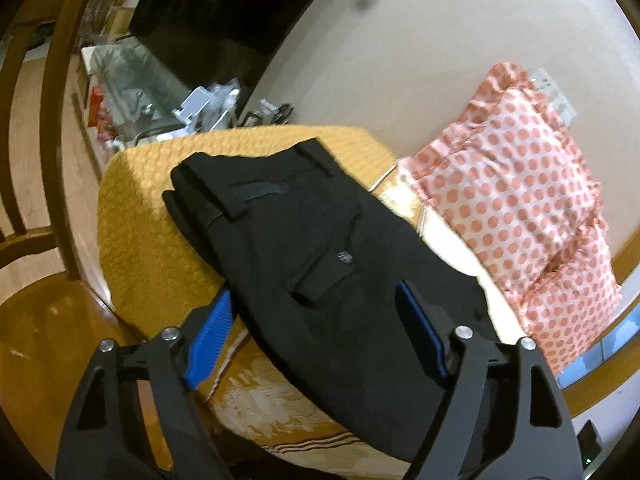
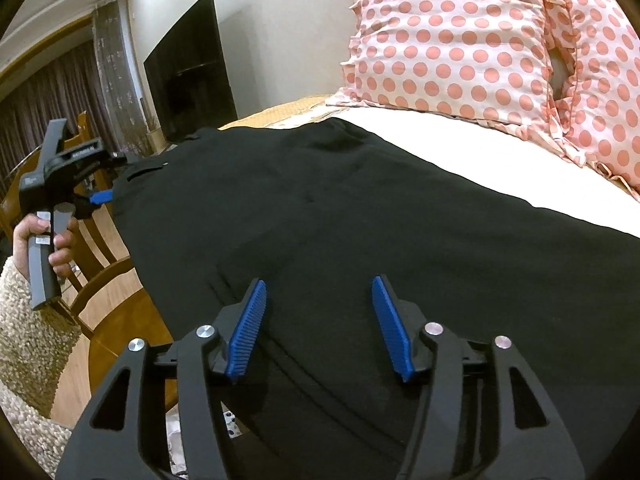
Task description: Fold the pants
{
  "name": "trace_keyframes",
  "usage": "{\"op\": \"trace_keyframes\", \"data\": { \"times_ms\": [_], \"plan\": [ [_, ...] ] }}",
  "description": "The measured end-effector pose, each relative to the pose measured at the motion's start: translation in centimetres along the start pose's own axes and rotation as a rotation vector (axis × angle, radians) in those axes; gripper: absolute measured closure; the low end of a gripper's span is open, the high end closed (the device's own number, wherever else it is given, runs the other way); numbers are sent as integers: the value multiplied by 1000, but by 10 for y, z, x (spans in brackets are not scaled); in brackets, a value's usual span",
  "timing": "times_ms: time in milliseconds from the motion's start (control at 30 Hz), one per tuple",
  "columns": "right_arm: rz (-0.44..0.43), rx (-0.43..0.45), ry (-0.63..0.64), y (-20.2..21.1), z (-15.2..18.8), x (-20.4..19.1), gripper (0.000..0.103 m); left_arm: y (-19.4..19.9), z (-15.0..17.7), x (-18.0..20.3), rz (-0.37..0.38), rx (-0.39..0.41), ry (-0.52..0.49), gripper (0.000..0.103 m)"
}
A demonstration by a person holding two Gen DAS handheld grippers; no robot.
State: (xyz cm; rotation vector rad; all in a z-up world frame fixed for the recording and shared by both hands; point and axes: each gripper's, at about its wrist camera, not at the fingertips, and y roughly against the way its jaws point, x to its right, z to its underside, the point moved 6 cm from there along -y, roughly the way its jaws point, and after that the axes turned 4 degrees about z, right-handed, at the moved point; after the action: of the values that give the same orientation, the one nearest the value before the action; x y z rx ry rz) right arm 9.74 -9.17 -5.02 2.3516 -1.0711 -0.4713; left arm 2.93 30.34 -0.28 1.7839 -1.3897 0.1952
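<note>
A bed with a pale sheet and a mustard-yellow textured cover (image 1: 132, 216) is seen only in part, its edges cut off in both views. Black woven trousers (image 1: 320, 264) are laid lengthwise across it, belt loops and a buttoned back pocket being visible in the left wrist view alone; their hems are hidden. Two frilled pink polka-dot pillows (image 2: 452, 36) are propped beside them. The black left gripper with ribbed blue pads (image 1: 316, 320) is spread wide over the trousers, nothing pinched. The matching right gripper (image 2: 320, 308) is likewise held apart above the cloth.
</note>
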Motion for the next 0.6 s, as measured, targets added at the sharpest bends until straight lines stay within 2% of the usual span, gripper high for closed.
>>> {"op": "trace_keyframes", "data": {
  "times_ms": [100, 233, 333, 433, 500, 600],
  "plan": [
    [-8, 1, -7, 1, 0, 2, 45, -7, 4, -8, -38, -41, 22, 25],
    [-8, 3, -4, 1, -1, 2, 45, -15, 18, -19, 31, -104, 128, 25],
    [-9, 4, -3, 1, -1, 2, 45, -21, 29, -15, 55, -132, 143, 25],
    [-8, 4, -4, 1, -1, 2, 45, -19, 27, -10, 33, -122, 139, 25],
    [-8, 5, -5, 0, -1, 1, 45, -13, 23, -8, 53, -103, 156, 25],
    [-10, 9, -6, 0, -2, 1, 44, -1, 13, 6, 84, -67, 108, 27]
  ]
}}
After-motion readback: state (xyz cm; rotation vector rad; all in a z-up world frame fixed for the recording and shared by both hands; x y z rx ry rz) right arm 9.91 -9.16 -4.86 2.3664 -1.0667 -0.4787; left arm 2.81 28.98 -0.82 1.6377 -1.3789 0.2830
